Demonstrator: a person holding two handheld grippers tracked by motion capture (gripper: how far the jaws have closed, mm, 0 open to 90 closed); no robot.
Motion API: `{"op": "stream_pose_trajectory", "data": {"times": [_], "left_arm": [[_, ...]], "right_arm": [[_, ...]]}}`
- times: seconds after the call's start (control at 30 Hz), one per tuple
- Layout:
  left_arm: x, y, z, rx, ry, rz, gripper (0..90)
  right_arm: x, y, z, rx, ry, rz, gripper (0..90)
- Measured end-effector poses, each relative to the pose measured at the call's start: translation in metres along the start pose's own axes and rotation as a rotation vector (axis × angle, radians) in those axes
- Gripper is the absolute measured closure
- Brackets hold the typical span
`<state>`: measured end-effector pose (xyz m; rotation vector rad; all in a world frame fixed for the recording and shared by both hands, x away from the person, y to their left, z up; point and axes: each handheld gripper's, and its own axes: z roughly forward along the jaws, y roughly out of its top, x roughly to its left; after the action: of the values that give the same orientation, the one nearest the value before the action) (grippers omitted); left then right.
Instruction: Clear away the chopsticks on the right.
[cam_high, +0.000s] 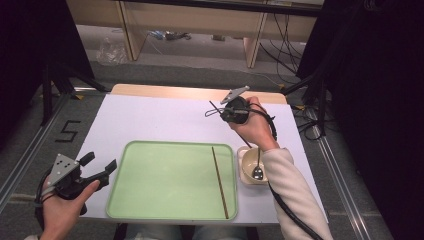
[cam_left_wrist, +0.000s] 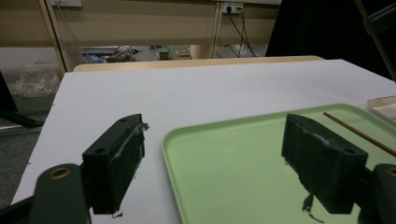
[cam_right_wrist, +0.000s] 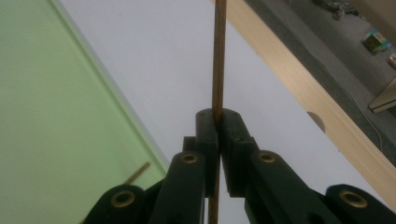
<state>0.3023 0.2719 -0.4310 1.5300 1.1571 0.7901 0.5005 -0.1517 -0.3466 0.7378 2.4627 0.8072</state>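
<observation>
1. Two hand-held grippers work a white table (cam_high: 165, 117). Nearest, at the front left corner, the person's left hand grips the left gripper (cam_high: 102, 167), angled toward the tray, its grey three-cornered plate on top. In the left gripper view its jaws stand wide apart with nothing between them, one over the bare table and one over the tray's near left corner.

2. One green tray (cam_high: 170, 210) lies at the front centre. A single chopstick (cam_high: 220, 182) rests in it near the right wall, running front to back.

3. Just beside the tray's right wall sits a small cream bowl (cam_high: 246, 167) holding a metal spoon (cam_high: 258, 171), its handle leaning on the far rim.

4. Farther back, the right hand, in a pale sleeve, holds the right gripper (cam_high: 214, 111) raised above the table's far right part, pointing left across it. The right gripper view shows the jaws pressed together on a second chopstick (cam_right_wrist: 218, 60), which runs straight up past the pads, clear of the tray.

5. On the grey floor left of the table, dark tape (cam_high: 68, 131) forms what reads as a "5".
</observation>
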Motion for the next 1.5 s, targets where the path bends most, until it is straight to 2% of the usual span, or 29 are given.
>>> {"op": "stream_pose_trajectory", "data": {"times": [0.07, 0.1, 0.27, 0.3, 0.4, 0.47, 0.5, 0.53, 0.57, 0.63, 0.67, 0.73, 0.87, 0.93, 0.97, 1.03, 1.07, 1.13, 1.2, 1.23, 1.27, 1.33, 1.5], "left_arm": [[0.000, 0.000, 0.000, 0.001, 0.000, 0.001, 20.8], [0.000, 0.000, 0.000, 0.001, 0.000, 0.001, 20.8], [0.000, 0.000, 0.000, 0.000, 0.002, 0.002, 20.8], [0.000, 0.000, 0.000, -0.001, 0.001, 0.003, 20.8], [0.000, 0.000, 0.000, -0.001, 0.001, 0.001, 20.7], [0.000, 0.000, 0.000, -0.002, 0.000, 0.002, 20.8], [0.000, 0.000, 0.000, -0.001, 0.001, 0.004, 20.8], [0.000, 0.000, 0.000, -0.002, 0.001, 0.002, 20.8], [0.000, 0.000, 0.000, -0.002, 0.002, 0.003, 20.8], [0.000, 0.000, 0.000, -0.001, 0.002, 0.004, 20.8], [0.000, 0.000, 0.000, -0.001, 0.002, 0.003, 20.8], [0.000, 0.000, 0.000, 0.000, 0.001, 0.002, 20.8], [0.000, 0.000, 0.000, -0.001, 0.001, 0.002, 20.7], [0.000, 0.000, 0.000, -0.001, 0.003, 0.002, 20.8], [0.000, 0.000, -0.001, -0.001, 0.003, 0.003, 20.8], [0.000, 0.000, 0.000, -0.004, 0.002, 0.003, 20.7], [0.000, 0.000, 0.000, -0.003, 0.001, 0.001, 20.8], [0.000, 0.000, 0.000, -0.002, 0.001, 0.001, 20.8], [0.000, 0.000, -0.001, -0.002, 0.001, 0.003, 20.8], [0.000, 0.001, -0.001, -0.002, 0.001, 0.005, 20.7], [0.000, 0.000, -0.001, -0.003, 0.001, 0.003, 20.8], [0.000, 0.000, 0.000, -0.002, 0.001, 0.000, 20.8], [0.000, 0.001, 0.000, -0.003, 0.000, 0.005, 20.8]], "right_arm": [[0.000, -0.001, -0.003, -0.057, -0.012, 0.028, 87.5], [-0.001, 0.000, -0.005, -0.061, -0.001, 0.028, 87.5], [-0.001, 0.000, -0.011, -0.132, -0.006, 0.071, 87.5], [0.000, -0.001, -0.013, -0.138, -0.001, 0.102, 87.5], [-0.001, -0.002, -0.016, -0.203, -0.015, 0.101, 87.5], [0.000, -0.004, -0.019, -0.222, -0.006, 0.145, 87.5], [0.001, -0.005, -0.021, -0.251, -0.012, 0.161, 87.5], [0.001, -0.006, -0.022, -0.248, 0.002, 0.162, 87.5], [0.002, -0.008, -0.024, -0.281, -0.008, 0.186, 87.5], [0.003, -0.010, -0.026, -0.310, 0.002, 0.199, 87.5], [0.004, -0.012, -0.029, -0.330, -0.007, 0.206, 87.5], [0.006, -0.014, -0.031, -0.336, 0.003, 0.225, 87.5], [0.007, -0.018, -0.033, -0.377, 0.012, 0.226, 87.5], [0.008, -0.018, -0.035, -0.386, 0.000, 0.240, 87.5], [0.008, -0.018, -0.036, -0.371, 0.025, 0.255, 87.4], [0.008, -0.018, -0.036, -0.396, 0.006, 0.250, 87.5], [0.009, -0.018, -0.037, -0.384, 0.017, 0.258, 87.4], [0.009, -0.018, -0.036, -0.407, 0.006, 0.245, 87.5], [0.009, -0.018, -0.038, -0.403, 0.002, 0.243, 87.5], [0.010, -0.018, -0.039, -0.395, 0.010, 0.268, 87.5], [0.008, -0.018, -0.039, -0.403, 0.009, 0.247, 87.5], [0.010, -0.019, -0.041, -0.409, -0.005, 0.272, 87.5], [0.008, -0.018, -0.045, -0.425, -0.021, 0.290, 87.5]]}}
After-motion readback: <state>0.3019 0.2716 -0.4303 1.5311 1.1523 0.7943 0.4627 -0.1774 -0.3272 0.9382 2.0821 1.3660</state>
